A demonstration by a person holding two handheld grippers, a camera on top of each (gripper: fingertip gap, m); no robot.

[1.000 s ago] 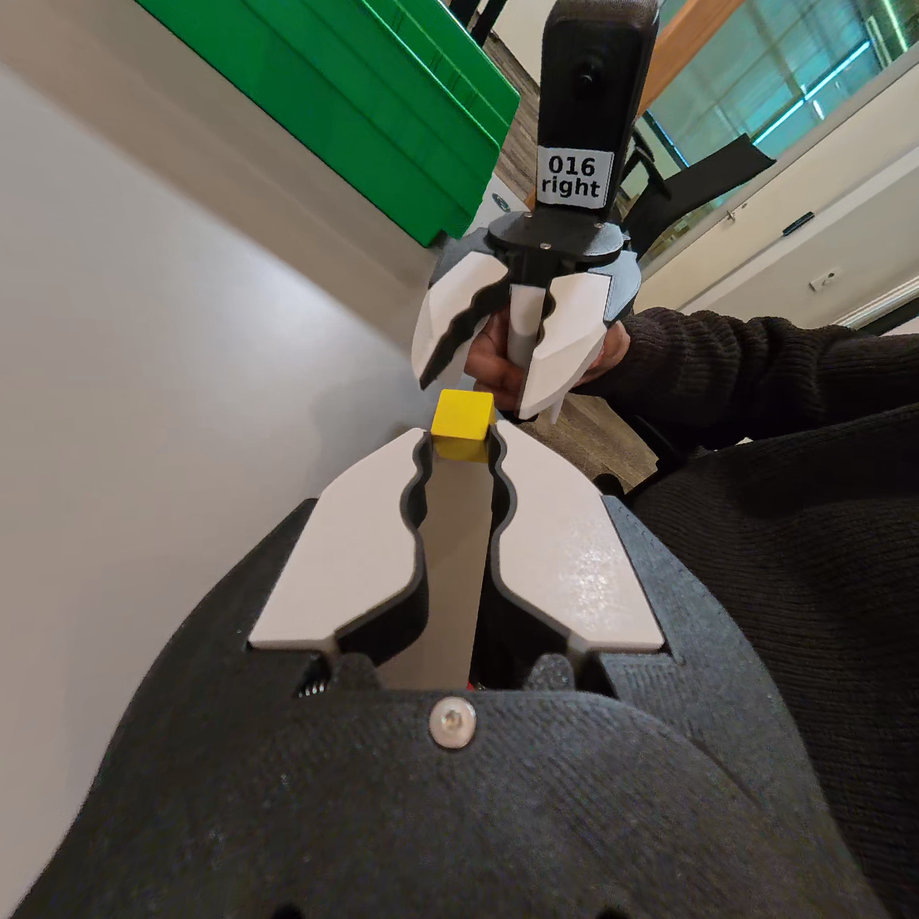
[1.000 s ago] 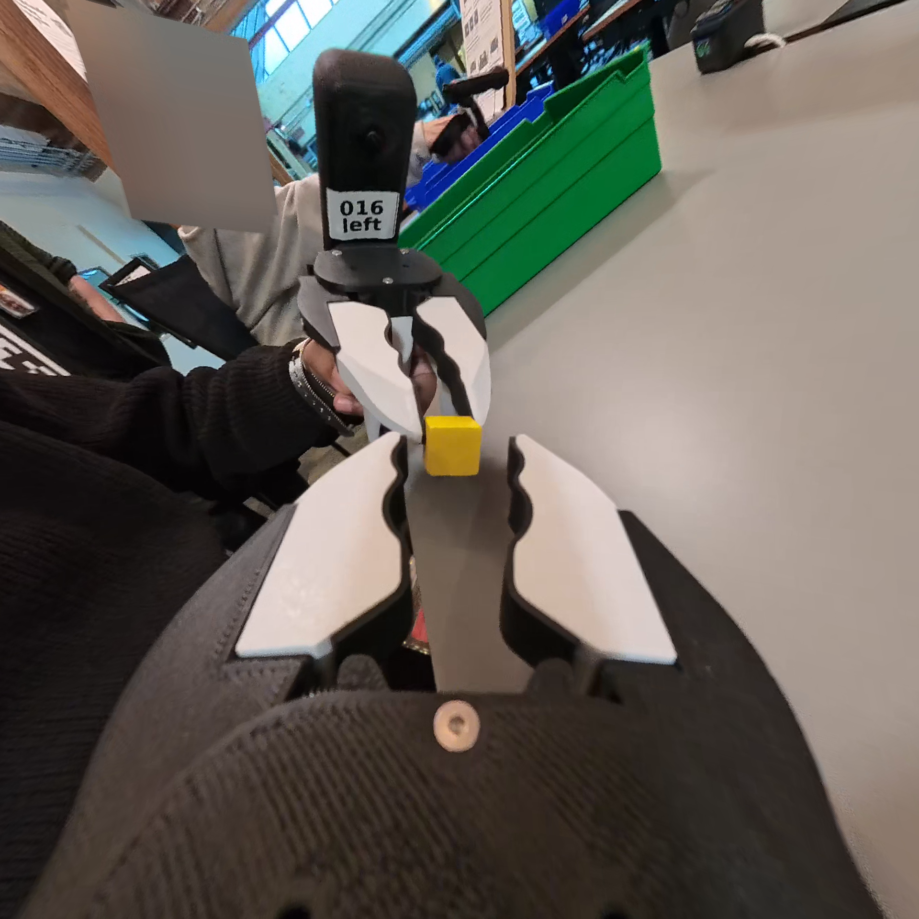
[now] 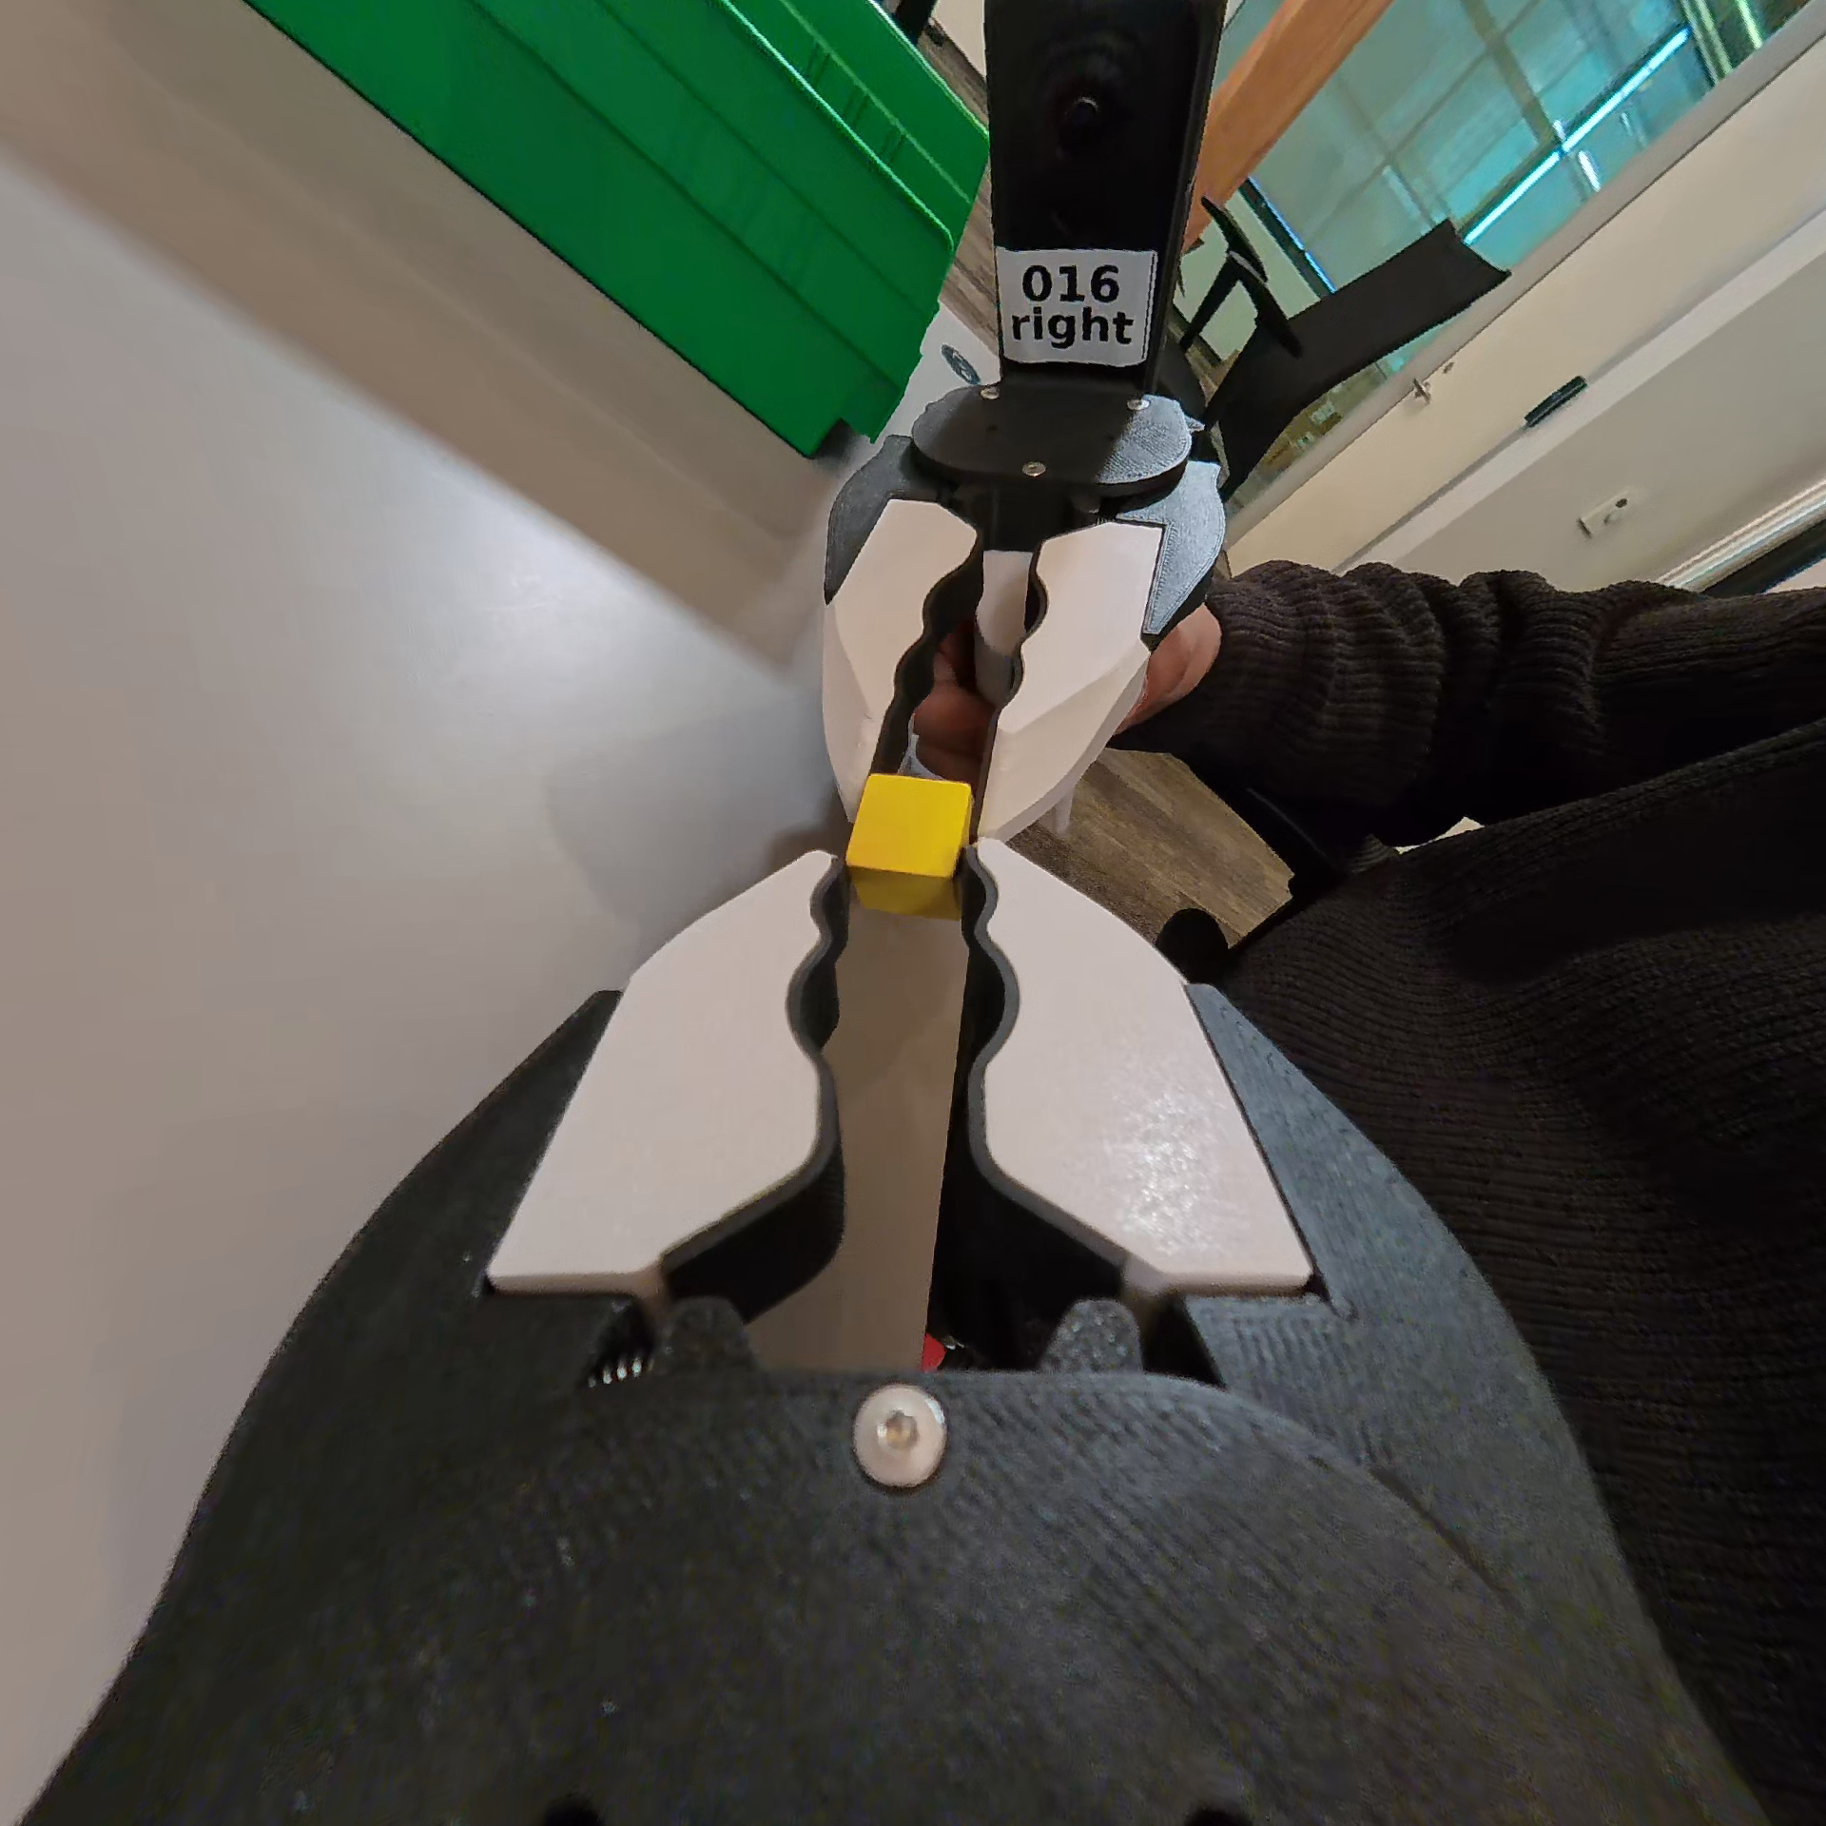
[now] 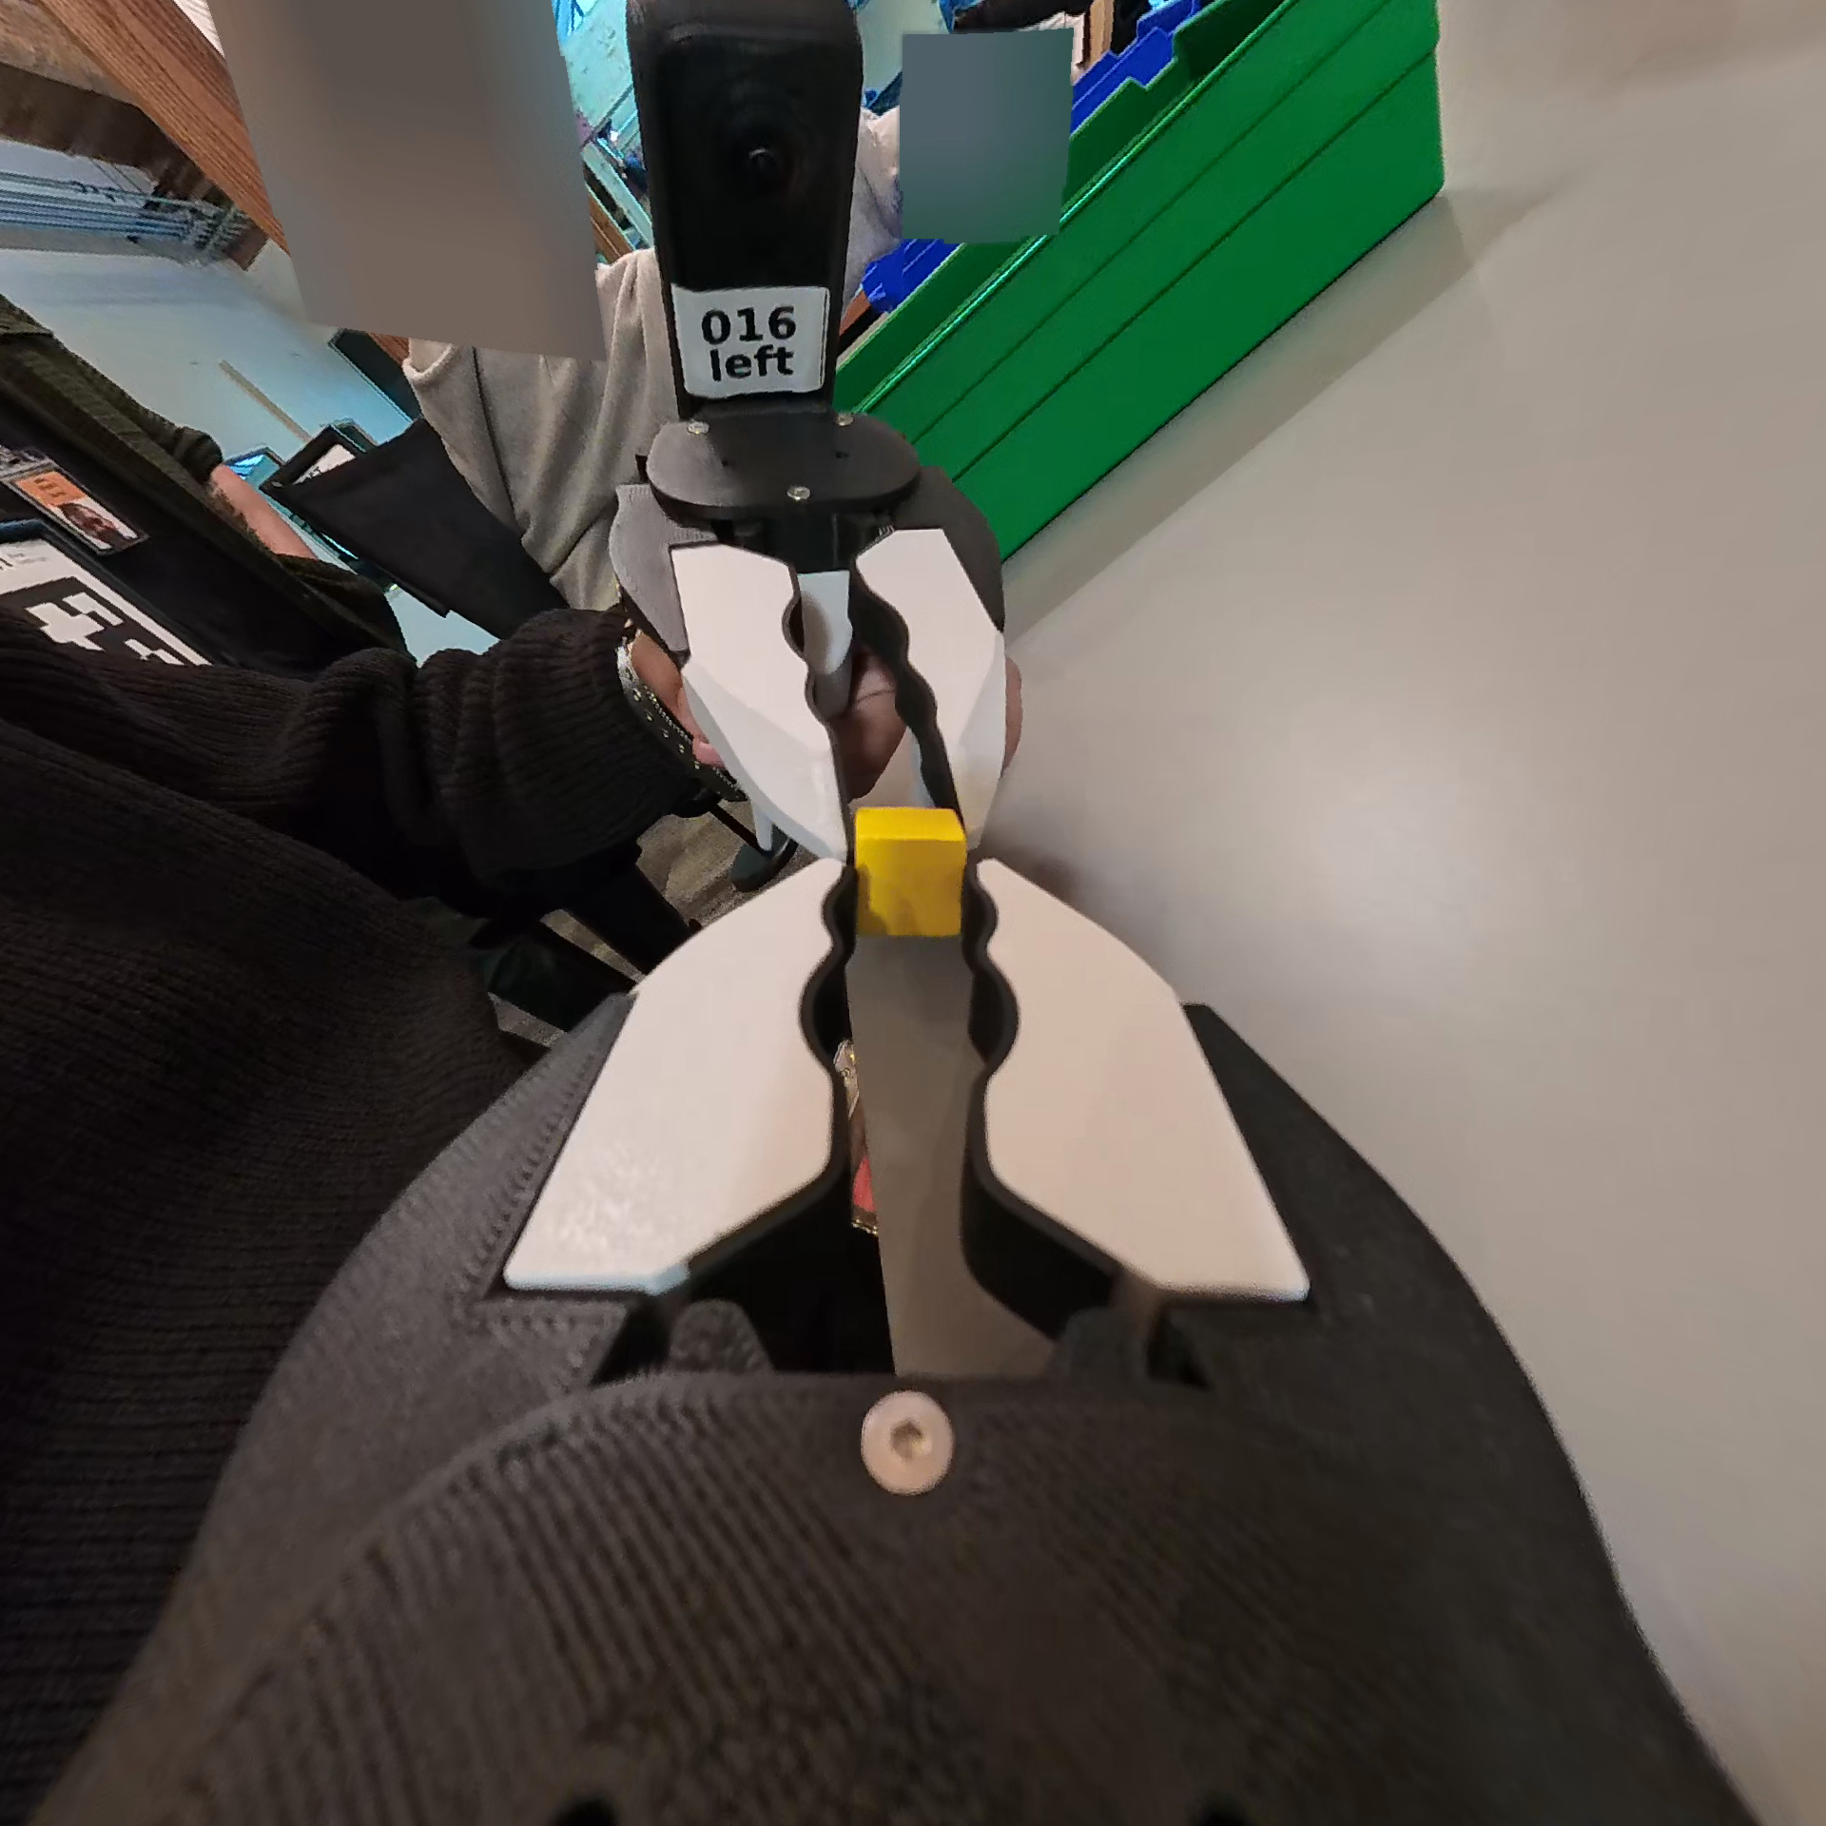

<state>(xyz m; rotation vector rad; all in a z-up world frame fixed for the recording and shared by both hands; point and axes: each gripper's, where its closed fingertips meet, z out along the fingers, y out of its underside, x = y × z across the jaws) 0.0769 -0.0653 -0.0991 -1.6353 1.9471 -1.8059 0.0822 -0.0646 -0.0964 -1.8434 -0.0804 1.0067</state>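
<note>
While the left gripper (image 3: 907, 870) stays clamped on the yellow cube (image 3: 907, 840) at its fingertips, the right gripper (image 4: 907, 874) facing it has moved in and closed on the cube's opposite end above the grey table (image 3: 296, 790).

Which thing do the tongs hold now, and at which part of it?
Both tongs, left and right, are shut on the yellow cube from opposite ends. Each pinches two opposite side faces with its fingertips.
</note>
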